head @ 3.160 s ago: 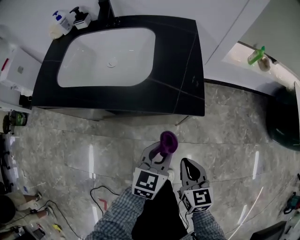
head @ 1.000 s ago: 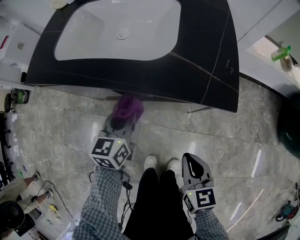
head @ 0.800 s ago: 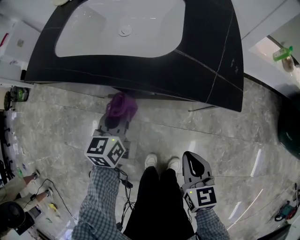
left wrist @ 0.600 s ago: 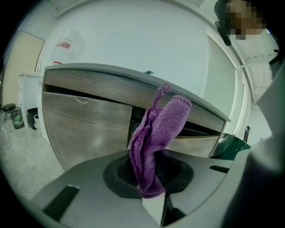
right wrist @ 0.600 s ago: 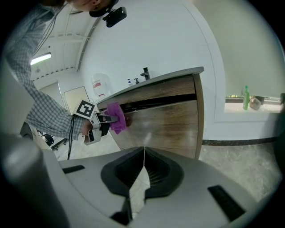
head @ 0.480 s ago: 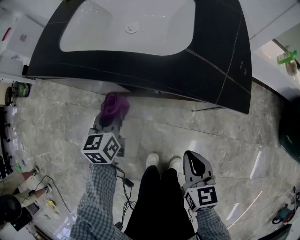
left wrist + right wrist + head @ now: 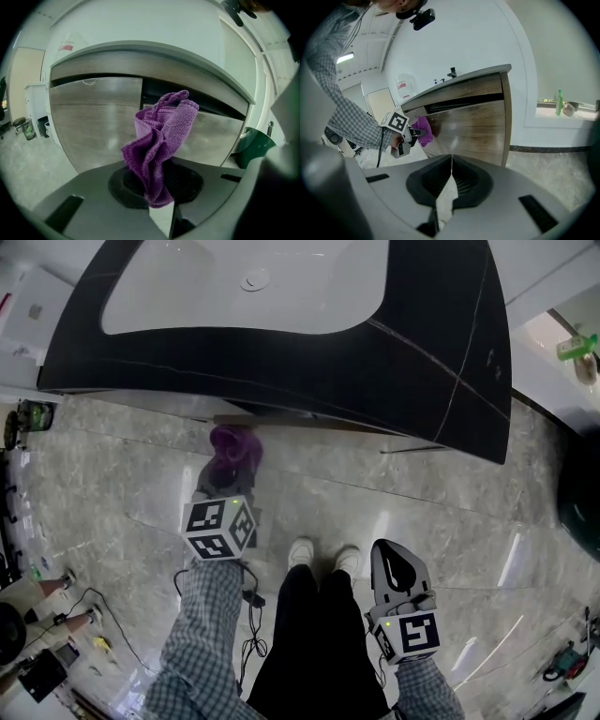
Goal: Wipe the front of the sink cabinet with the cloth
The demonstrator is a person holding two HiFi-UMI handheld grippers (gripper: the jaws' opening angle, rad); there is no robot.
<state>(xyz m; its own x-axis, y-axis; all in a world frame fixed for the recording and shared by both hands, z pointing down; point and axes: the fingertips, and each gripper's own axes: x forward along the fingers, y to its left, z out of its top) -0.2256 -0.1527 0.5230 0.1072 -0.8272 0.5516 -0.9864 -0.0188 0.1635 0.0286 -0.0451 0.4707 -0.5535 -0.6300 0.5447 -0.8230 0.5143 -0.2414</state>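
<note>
Now we hold the left gripper low in front of the sink cabinet, its fingers clamped on the purple cloth. The cloth stands up bunched from between them, close against the wood-grain door just below the black counter. Whether cloth and door touch, we cannot tell. Our right gripper hangs well apart, down beside our legs, its fingers together with nothing between them.

Right gripper closed and empty, wooden sink cabinet ahead, left gripper holding purple cloth near its front
</note>
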